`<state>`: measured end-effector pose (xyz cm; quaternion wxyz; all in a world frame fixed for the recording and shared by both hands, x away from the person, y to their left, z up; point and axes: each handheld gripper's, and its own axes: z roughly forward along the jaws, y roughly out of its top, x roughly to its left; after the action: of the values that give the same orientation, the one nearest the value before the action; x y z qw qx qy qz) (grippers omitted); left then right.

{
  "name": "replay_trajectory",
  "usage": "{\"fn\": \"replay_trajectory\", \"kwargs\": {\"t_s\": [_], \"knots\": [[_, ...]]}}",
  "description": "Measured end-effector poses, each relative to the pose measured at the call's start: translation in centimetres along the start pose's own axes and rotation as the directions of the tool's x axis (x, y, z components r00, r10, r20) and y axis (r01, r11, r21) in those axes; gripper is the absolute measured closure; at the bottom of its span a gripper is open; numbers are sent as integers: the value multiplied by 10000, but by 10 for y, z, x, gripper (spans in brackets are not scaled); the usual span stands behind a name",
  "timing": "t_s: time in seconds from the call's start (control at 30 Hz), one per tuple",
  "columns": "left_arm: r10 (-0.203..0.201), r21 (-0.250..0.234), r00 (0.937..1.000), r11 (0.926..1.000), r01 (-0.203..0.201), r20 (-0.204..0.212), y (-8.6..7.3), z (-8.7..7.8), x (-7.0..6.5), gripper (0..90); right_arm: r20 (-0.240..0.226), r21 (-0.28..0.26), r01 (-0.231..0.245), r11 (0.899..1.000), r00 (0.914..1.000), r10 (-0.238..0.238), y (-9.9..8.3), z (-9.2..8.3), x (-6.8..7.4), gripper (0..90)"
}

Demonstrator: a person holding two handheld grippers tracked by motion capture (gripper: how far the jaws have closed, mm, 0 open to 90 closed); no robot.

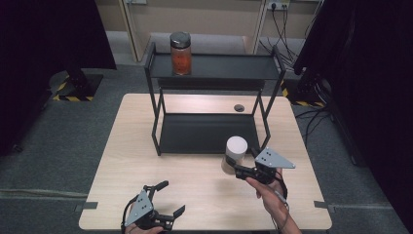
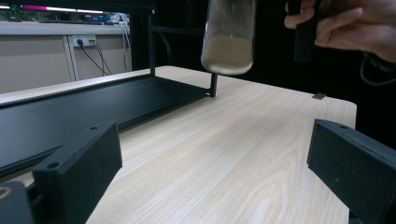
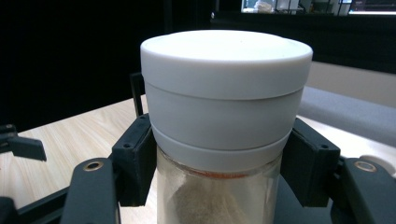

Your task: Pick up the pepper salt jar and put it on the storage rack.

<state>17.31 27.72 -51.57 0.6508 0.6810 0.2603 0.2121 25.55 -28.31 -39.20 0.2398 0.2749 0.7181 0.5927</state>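
A glass jar with a white lid holds pale brown powder and hangs above the table, just in front of the black shelf's right front leg. My right gripper is shut on it below the lid; the jar sits between both black jaws. From the left gripper view the jar's bottom floats clear of the tabletop, with the person's hand beside it. My left gripper rests open near the table's front edge, nothing between its jaws. A second jar with orange-red contents and a dark lid stands on the shelf's top tier.
The black two-tier metal shelf stands at the middle back of the light wooden table, its lower tray bare. A small round cable hole lies behind the tray. Dark curtains and stand bases flank the table.
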Motion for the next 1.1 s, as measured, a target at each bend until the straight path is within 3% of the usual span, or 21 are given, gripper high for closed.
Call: {"fn": "replay_trajectory", "kwargs": {"t_s": [0.27, 0.37, 0.73, 0.97, 1.1], "knots": [[-15, -31, 10000, 10000, 15, -3, 0, -1, 0, 25, -78, -11, 124, 9999, 9999, -124, 20, 3, 0, 352], [-11, -28, 10000, 10000, 11, -3, 0, 0, 0, 25, -161, 38, -61, 10000, 9999, 62, 27, 6, -3, 353], [-42, -12, 10000, 10000, 42, -15, -1, 0, 1, 26, 96, -74, -9, 10000, 10000, 10, 45, 8, -8, 354], [-40, -21, 10000, 10000, 40, -27, -1, 0, 1, 25, 322, -142, 284, 9995, 9991, -279, 65, 11, -8, 354], [-47, -11, 10000, 10000, 47, -23, 0, -1, 1, 25, 209, -236, 234, 9994, 9995, -229, 76, 12, -12, 354]]}}
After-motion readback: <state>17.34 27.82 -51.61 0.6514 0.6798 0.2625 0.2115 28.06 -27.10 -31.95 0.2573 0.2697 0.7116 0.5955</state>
